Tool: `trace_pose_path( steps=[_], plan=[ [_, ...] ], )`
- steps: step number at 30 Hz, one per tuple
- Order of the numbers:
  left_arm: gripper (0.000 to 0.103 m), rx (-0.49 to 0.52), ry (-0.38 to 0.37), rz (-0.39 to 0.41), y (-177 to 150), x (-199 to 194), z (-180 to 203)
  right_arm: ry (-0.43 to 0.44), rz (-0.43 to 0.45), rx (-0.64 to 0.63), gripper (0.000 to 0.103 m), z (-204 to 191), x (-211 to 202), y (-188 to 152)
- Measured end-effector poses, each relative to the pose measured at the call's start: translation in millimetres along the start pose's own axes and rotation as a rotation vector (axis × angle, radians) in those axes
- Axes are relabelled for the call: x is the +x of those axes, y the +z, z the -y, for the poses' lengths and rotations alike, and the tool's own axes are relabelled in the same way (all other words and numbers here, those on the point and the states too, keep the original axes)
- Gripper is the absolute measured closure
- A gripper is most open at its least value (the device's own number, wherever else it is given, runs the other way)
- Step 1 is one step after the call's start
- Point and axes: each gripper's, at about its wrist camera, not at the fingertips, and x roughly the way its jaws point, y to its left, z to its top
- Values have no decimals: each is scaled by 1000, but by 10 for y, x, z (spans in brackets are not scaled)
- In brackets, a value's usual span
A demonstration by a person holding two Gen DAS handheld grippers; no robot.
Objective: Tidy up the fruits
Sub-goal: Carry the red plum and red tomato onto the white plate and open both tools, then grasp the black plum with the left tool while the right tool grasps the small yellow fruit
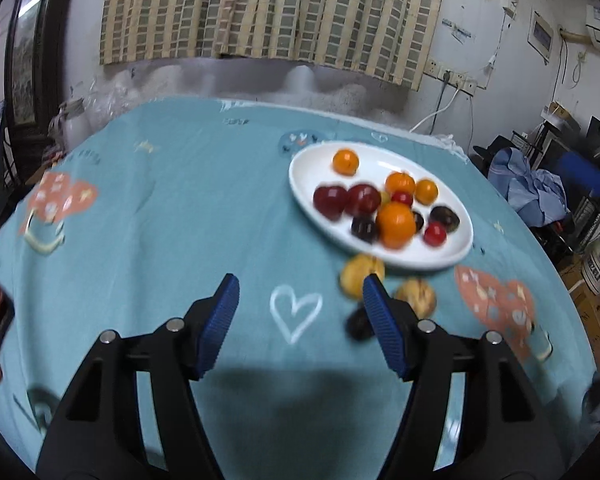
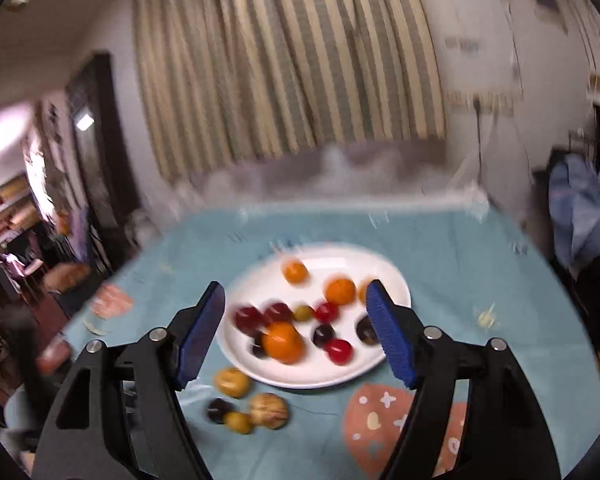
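A white oval plate [image 1: 456, 254] [image 2: 356, 376] on the teal tablecloth holds several fruits: oranges [image 1: 396, 224] [image 2: 283, 342], dark red plums [image 1: 330, 200] and small red ones [image 2: 339, 350]. Several loose fruits lie on the cloth by the plate's near rim: a yellow one [image 1: 354, 276] [image 2: 231, 382], a brownish one [image 1: 418, 296] [image 2: 269, 410], a dark one [image 1: 358, 324] [image 2: 218, 410] and a small yellow one [image 2: 239, 422]. My left gripper [image 1: 298, 280] is open and empty, left of the loose fruits. My right gripper [image 2: 296, 286] is open and empty above the plate. Both views are blurred.
The teal cloth [image 1: 160, 220] with heart and mushroom prints covers a round table. A curtain [image 1: 268, 8] and wall stand behind it. Blue cloth on a chair [image 1: 532, 184] and boxes are off the right edge. Dark furniture [image 2: 96, 152] is at the left.
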Motion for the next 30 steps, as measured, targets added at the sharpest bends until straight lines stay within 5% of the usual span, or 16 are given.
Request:
trace_pose_path(
  steps=[2, 4, 7, 12, 15, 22, 30],
  plan=[
    [37, 23, 6, 1, -82, -43, 38, -16, 44, -18, 8, -54, -234, -242],
    [37, 47, 18, 3, -141, -42, 99, -74, 50, -11, 8, -27, -267, -504],
    [37, 99, 52, -4, -208, 42, 192, -75, -74, -18, 8, -18, -56, -664],
    [36, 126, 40, -65, -234, 204, 273, -116, -135, 2, 8, 58, 127, -692],
    [22, 151, 33, -60, -219, 238, 364, -112, -175, 63, 8, 154, 177, -721],
    [22, 233, 100, -51, -131, 440, 589, -83, -222, 195, 8, 355, 209, -785],
    [15, 190, 171, -88, -144, 429, 270, -84, -242, 171, 8, 306, 224, -804]
  ],
)
